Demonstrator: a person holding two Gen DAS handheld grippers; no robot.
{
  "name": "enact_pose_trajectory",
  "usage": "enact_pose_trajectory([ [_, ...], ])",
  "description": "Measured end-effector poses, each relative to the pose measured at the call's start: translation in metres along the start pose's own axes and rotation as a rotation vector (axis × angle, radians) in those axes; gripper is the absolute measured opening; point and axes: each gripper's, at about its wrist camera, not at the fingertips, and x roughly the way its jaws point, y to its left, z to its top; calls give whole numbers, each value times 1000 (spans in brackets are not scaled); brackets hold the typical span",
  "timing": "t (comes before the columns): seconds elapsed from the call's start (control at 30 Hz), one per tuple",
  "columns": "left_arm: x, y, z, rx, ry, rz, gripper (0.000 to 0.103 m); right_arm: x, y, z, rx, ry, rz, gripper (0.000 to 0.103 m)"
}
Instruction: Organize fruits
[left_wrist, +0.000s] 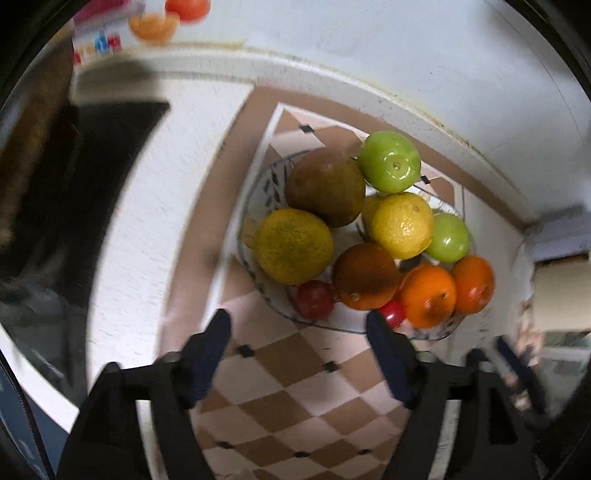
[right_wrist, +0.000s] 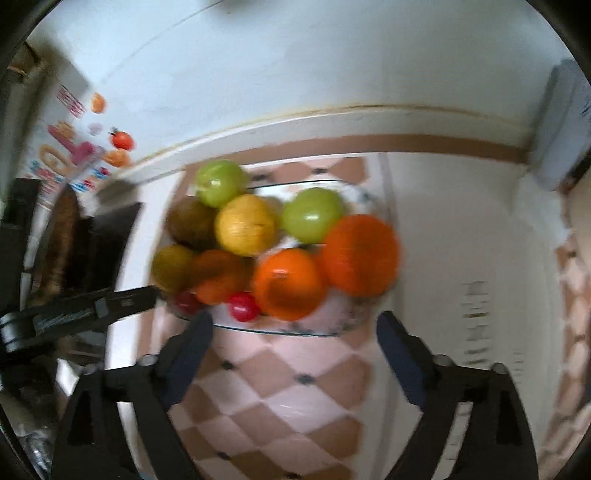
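Note:
A glass plate (left_wrist: 258, 192) with a leaf pattern holds several fruits on the checkered tabletop. In the left wrist view I see a green apple (left_wrist: 389, 161), a brown fruit (left_wrist: 325, 186), a lemon (left_wrist: 402, 225), a yellow-green citrus (left_wrist: 293, 245), oranges (left_wrist: 428, 295) and small red fruits (left_wrist: 314, 299). My left gripper (left_wrist: 299, 323) is open and empty, just short of the plate's near rim. In the right wrist view the plate (right_wrist: 347, 317) lies ahead with oranges (right_wrist: 360, 254), a lemon (right_wrist: 245, 225) and green apples (right_wrist: 312, 214). My right gripper (right_wrist: 295, 321) is open and empty at the plate's near edge.
A white wall (left_wrist: 406, 48) with a raised ledge runs behind the table. A colourful printed box (right_wrist: 70, 155) stands at the back left beside dark objects (left_wrist: 92, 184). The left gripper's arm (right_wrist: 81, 314) reaches in at the left of the right wrist view.

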Motion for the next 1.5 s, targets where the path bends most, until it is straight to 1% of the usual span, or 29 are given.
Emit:
enact_pose_trajectory([
  [0.07, -6, -5, -7, 41, -25, 50, 94, -8, -6, -1, -5, -8, -30, 95],
  [0.17, -16, -11, -17, 86, -63, 100, 95, -23, -10, -7, -4, -34, -58, 96],
  [0.27, -29, -15, -23, 108, -98, 108, 95, -37, -9, -14, 4, -57, -83, 97],
  [0.33, -43, -20, -29, 129, -131, 112, 95, -50, -9, -21, 16, -74, -84, 97],
  [0.47, -69, -29, -41, 166, -184, 105, 95, -78, -1, -35, 30, -119, -91, 97],
  [0.6, -105, -33, -65, 198, -253, 105, 95, -111, 9, -52, 32, -166, -93, 97],
  [0.77, -146, -35, -96, 210, -338, 86, 95, -158, 21, -81, 16, -223, -106, 97],
  [0.93, -189, -32, -136, 235, -429, 73, 95, -215, 31, -120, 16, -291, -116, 98],
  [1.03, -208, -28, -159, 249, -459, 54, 95, -243, 36, -141, 13, -321, -121, 100],
  [1.13, -227, -23, -184, 262, -484, 35, 95, -273, 43, -168, 12, -351, -127, 100],
  [1.23, -242, -19, -208, 273, -496, 24, 95, -295, 48, -190, 10, -367, -125, 101],
  [1.33, -257, -17, -231, 287, -522, 29, 95, -320, 55, -214, -2, -386, -115, 101],
  [1.5, -282, -13, -264, 287, -555, 24, 95, -352, 61, -240, -30, -413, -97, 101],
])
